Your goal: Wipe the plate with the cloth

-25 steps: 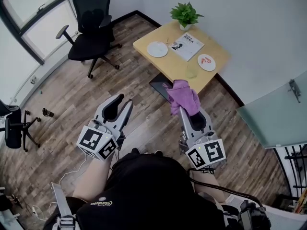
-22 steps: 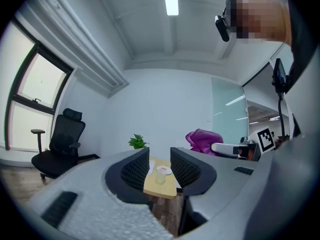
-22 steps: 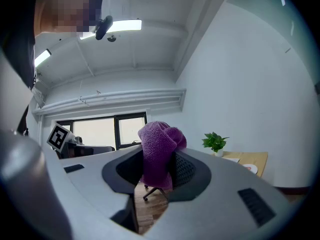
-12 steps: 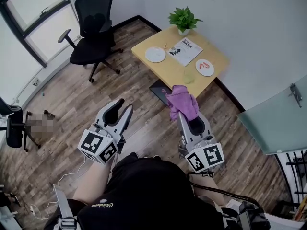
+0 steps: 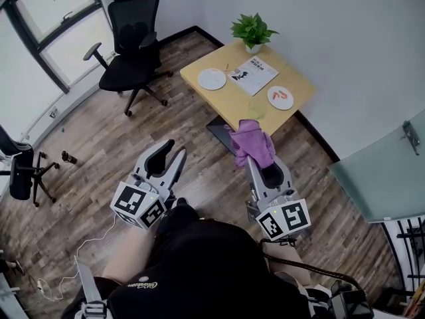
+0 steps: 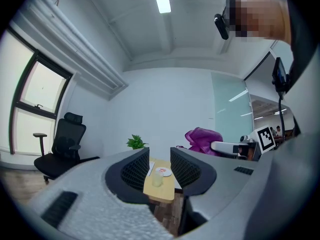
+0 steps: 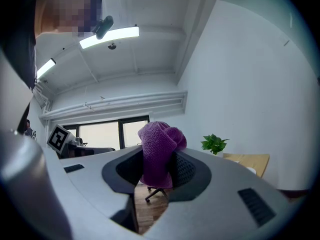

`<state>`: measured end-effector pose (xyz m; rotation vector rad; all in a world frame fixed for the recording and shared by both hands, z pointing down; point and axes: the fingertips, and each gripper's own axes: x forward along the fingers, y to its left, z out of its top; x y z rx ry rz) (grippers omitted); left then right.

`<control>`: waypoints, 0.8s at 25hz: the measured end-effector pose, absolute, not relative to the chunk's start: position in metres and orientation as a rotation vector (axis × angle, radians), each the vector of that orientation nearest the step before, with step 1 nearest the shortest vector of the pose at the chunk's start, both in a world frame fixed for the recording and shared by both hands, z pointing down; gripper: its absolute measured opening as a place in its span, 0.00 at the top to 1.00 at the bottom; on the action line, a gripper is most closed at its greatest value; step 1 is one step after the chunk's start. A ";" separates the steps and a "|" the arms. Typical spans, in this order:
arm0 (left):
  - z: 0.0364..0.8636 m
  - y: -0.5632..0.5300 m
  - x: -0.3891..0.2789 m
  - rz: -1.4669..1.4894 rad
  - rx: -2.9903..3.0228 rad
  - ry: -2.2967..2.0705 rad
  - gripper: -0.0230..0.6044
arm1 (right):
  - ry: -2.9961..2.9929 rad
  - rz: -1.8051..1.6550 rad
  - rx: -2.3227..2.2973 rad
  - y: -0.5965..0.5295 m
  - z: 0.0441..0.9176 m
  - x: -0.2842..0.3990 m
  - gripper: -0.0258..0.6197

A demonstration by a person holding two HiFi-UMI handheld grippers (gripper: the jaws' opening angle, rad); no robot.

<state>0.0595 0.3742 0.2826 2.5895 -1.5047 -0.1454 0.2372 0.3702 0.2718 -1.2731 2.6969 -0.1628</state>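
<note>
On the left side, the left gripper (image 5: 173,150) is held over the wooden floor. In the left gripper view its jaws stand apart with a moderate gap and nothing is held between them; only the far table (image 6: 159,189) shows through the gap. This gripper (image 6: 160,158) is pointed toward the table but is well apart from it.

Further right and ahead stands the table (image 5: 234,102), and on it lie two plates. The white plate (image 5: 212,80) is near the table's left edge. The plate with red marks (image 5: 280,98) is toward the right edge. Between them lies a booklet (image 5: 253,72). I cannot tell for sure which plate the task means; the marked one seems the likelier, because it looks not clean.

On the right, the right gripper (image 5: 255,155) has its jaws closed on the purple cloth (image 5: 251,140). In the right gripper view the cloth (image 7: 157,145) is pinched between the two jaws and a bunch of it stands up above them. This gripper (image 7: 159,160) is the one nearer to the table, though there is open floor between them.

Its long axis runs forward and a little to the left, toward the near corner of the table. From the cloth, the white plate lies ahead and to the left, and the marked plate lies ahead and a little to the right. So the coming move is, in my judgement, a reach forward of the right arm.
</note>
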 end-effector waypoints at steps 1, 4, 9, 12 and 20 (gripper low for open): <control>0.282 0.373 0.061 -0.145 2.592 -1.511 0.76 | 2.698 -0.164 -1.267 0.369 0.272 0.238 0.77; 0.279 0.368 0.061 -0.144 2.594 -1.526 0.76 | 2.707 -0.168 -1.248 0.365 0.272 0.236 0.77; 0.282 0.359 0.057 -0.155 2.591 -1.531 0.77 | 2.719 -0.161 -1.240 0.356 0.272 0.232 0.77; 0.283 0.347 0.052 -0.158 2.588 -1.533 0.77 | 2.721 -0.160 -1.241 0.344 0.273 0.227 0.77; 0.290 0.296 0.025 -0.138 2.570 -1.529 0.78 | 2.741 -0.180 -1.246 0.296 0.279 0.198 0.77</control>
